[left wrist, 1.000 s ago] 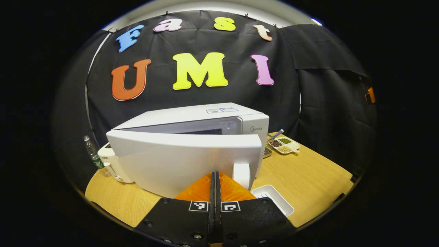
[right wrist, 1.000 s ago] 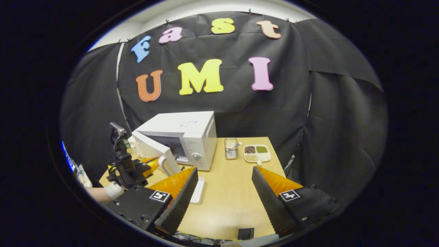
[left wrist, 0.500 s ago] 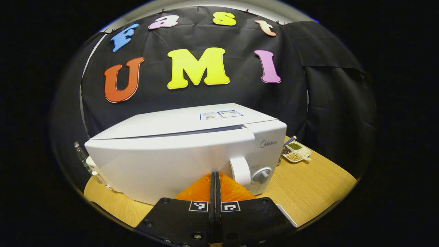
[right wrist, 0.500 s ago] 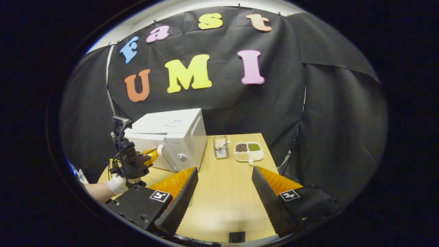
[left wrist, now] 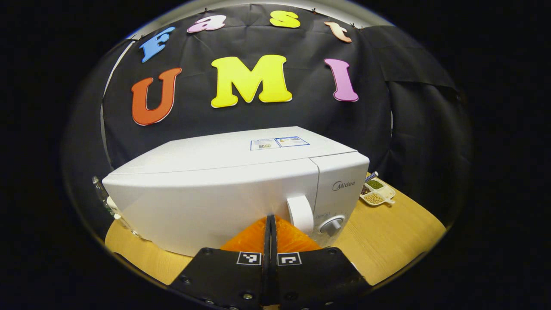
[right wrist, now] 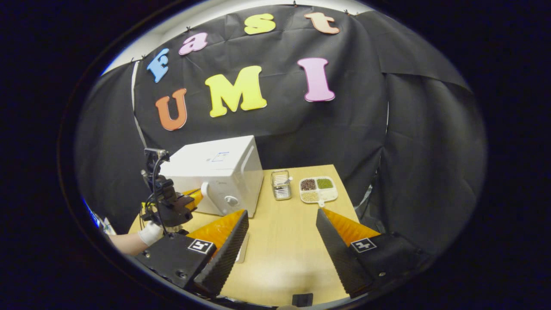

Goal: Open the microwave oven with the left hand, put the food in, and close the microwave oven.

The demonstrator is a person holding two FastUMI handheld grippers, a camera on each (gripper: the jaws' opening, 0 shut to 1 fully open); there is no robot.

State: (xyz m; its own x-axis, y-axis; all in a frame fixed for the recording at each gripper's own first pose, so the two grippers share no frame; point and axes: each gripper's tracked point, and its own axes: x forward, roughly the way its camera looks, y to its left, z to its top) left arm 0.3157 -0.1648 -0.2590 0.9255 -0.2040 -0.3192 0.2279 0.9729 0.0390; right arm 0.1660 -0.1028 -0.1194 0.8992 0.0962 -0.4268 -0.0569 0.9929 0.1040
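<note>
Pressing microwave door (left wrist: 206, 202), left gripper (left wrist: 270, 224) jaws together.

White microwave (left wrist: 224, 189), grey knob (left wrist: 332, 225). Light wood-grain bench (right wrist: 284, 241). Tool (left wrist: 270, 228): orange fingers, black body, black-white square markers. White tray (right wrist: 318, 189) at 1 o'clock: brown, green, tan fillings.

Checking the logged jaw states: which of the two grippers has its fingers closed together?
The left gripper: its orange fingers meet against the microwave door, beside the handle. The right gripper is open, fingers spread over the table.
</note>
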